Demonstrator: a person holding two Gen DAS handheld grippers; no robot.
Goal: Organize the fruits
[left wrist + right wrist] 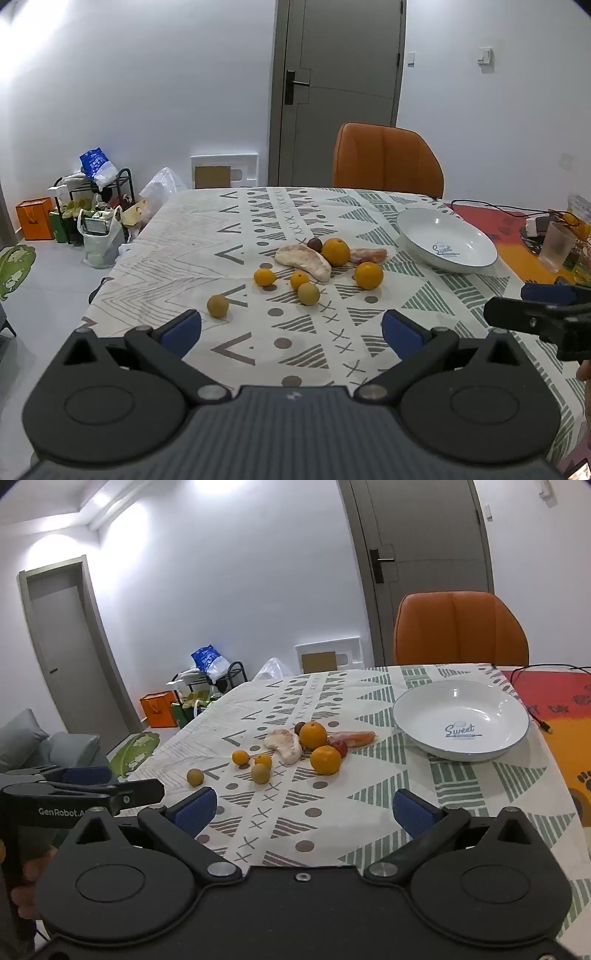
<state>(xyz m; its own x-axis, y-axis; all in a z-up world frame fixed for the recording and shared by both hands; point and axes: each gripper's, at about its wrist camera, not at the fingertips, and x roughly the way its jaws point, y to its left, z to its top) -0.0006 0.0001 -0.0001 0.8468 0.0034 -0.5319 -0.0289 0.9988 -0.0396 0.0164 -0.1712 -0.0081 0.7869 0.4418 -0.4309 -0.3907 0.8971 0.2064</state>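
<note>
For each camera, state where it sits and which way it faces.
Left wrist: on the left gripper, angled down across the table toward the oranges; its open blue fingers show, the right gripper at the edge.
Right wrist: on the right gripper, same heading; open fingers, left gripper beside.
Shared: fruit, white plate, orange chair.

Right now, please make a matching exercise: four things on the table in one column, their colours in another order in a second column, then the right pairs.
Things:
1. plate
2. biggest round fruit
3. chair
4. gripper pads

Colours:
A. blue
B. white
C. bright orange-yellow
D. rusty orange

Pairs: 1-B, 2-C, 3-D, 4-A
</note>
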